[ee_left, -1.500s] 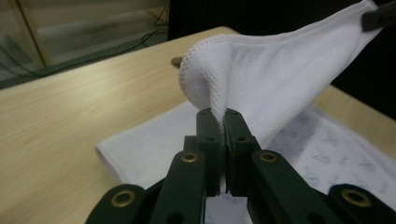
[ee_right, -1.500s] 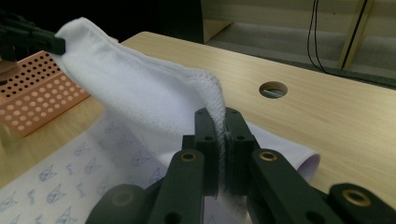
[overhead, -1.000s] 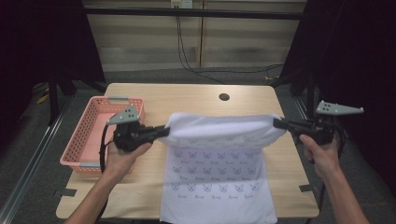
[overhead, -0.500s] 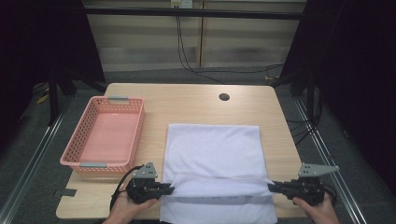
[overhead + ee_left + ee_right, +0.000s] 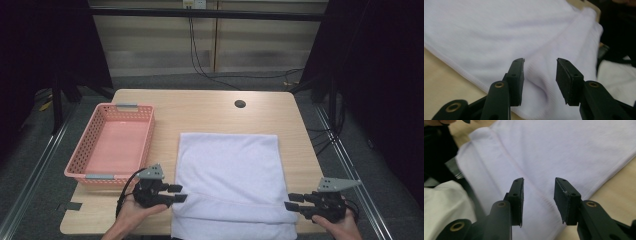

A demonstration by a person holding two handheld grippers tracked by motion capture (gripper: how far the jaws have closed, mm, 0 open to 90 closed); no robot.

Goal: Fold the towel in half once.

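Note:
A white cloth (image 5: 230,170) lies folded flat on the wooden table (image 5: 200,107), its near end hanging over the front edge. My left gripper (image 5: 178,193) rests at the cloth's near left edge and my right gripper (image 5: 288,201) at its near right edge. Both have just been opening and stand open, with no pad pressing on the fabric. In the left gripper view the cloth (image 5: 499,32) lies under and beyond the parted jaws of the left gripper (image 5: 540,61). In the right gripper view the cloth (image 5: 574,147) stretches past the right gripper (image 5: 538,180) in the same way.
An empty pink basket (image 5: 82,150) stands on the table's left side, just beyond my left hand. A round cable hole (image 5: 240,104) sits near the far edge. Bare wood runs along the far side and down the right of the cloth.
The cloth, held up stretched between both grippers a second ago, was brought down toward the near edge and laid folded. Both grippers have since let go and their jaws have parted.

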